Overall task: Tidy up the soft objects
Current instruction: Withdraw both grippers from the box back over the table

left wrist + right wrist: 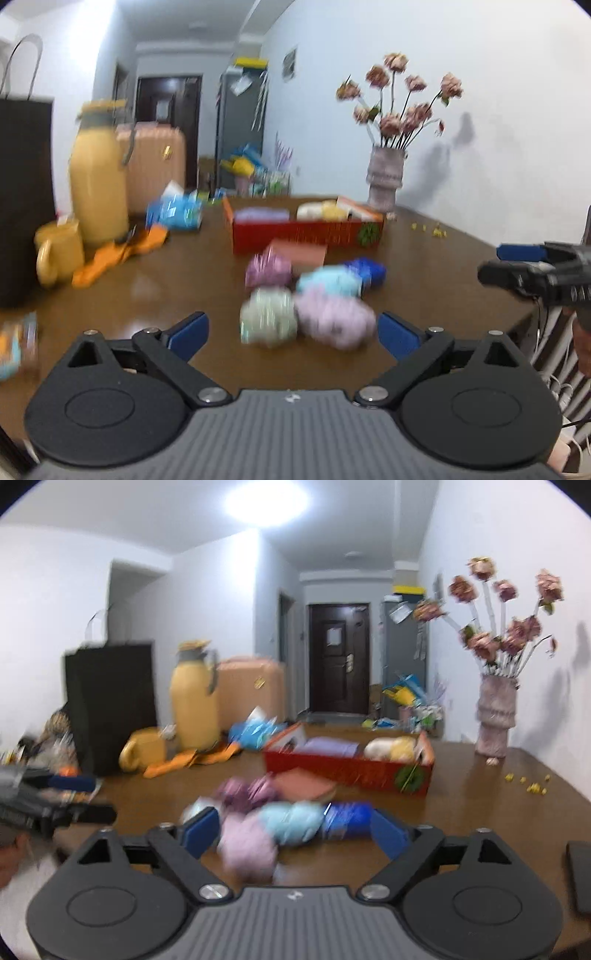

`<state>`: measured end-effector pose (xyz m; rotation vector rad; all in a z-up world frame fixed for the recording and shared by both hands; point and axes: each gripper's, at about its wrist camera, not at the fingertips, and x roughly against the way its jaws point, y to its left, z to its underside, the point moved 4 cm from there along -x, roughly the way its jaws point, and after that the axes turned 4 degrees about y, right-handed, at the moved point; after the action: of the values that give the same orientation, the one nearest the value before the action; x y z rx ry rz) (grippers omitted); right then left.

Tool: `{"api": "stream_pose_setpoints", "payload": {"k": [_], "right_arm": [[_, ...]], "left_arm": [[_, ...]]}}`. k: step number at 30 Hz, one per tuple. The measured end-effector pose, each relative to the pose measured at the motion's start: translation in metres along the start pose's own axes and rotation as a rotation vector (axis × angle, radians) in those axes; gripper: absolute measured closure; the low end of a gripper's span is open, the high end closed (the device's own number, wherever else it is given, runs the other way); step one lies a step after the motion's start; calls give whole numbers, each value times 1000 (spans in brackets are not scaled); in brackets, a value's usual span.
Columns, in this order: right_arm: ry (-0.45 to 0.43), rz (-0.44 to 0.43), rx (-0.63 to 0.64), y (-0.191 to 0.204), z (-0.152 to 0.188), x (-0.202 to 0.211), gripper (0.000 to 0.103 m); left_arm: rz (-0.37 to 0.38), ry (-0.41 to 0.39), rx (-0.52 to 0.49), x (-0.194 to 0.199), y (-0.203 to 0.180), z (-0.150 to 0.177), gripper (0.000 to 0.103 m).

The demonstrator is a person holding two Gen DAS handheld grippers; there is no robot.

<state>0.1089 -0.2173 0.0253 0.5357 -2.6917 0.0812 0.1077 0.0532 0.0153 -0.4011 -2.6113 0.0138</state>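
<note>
Bundles of soft cloth sit clustered mid-table as I hold both grippers over the near edge of the brown table. My left gripper has its blue fingers spread wide and empty, a pale green bundle and a pink bundle lying side by side just beyond them. My right gripper is likewise wide open and holds nothing; between its fingers lie a light blue bundle and a dark blue bundle, end to end, their long axes running left to right. A mauve bundle lies farther off, touching a flat salmon pad. Behind them a red box, its long side running left to right, holds more soft pieces. Motion blur hides finer detail.
</note>
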Motion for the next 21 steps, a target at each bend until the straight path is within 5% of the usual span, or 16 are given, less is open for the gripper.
{"api": "stream_pose_setpoints", "payload": {"k": [9,18,19,20,21], "right_arm": [[100,-48,2,23,30,-28,13],[116,3,84,49,27,-139,15],[126,-4,106,50,28,-145,22],[152,-36,122,50,30,-150,47],[192,-77,125,49,32,-152,58]], "left_arm": [[-61,31,64,-20,14,9,3],[-99,135,127,-65,27,15,3],[-95,140,124,-68,27,14,3],[-87,147,120,-71,26,13,3],[-71,156,118,-74,25,12,3]]}}
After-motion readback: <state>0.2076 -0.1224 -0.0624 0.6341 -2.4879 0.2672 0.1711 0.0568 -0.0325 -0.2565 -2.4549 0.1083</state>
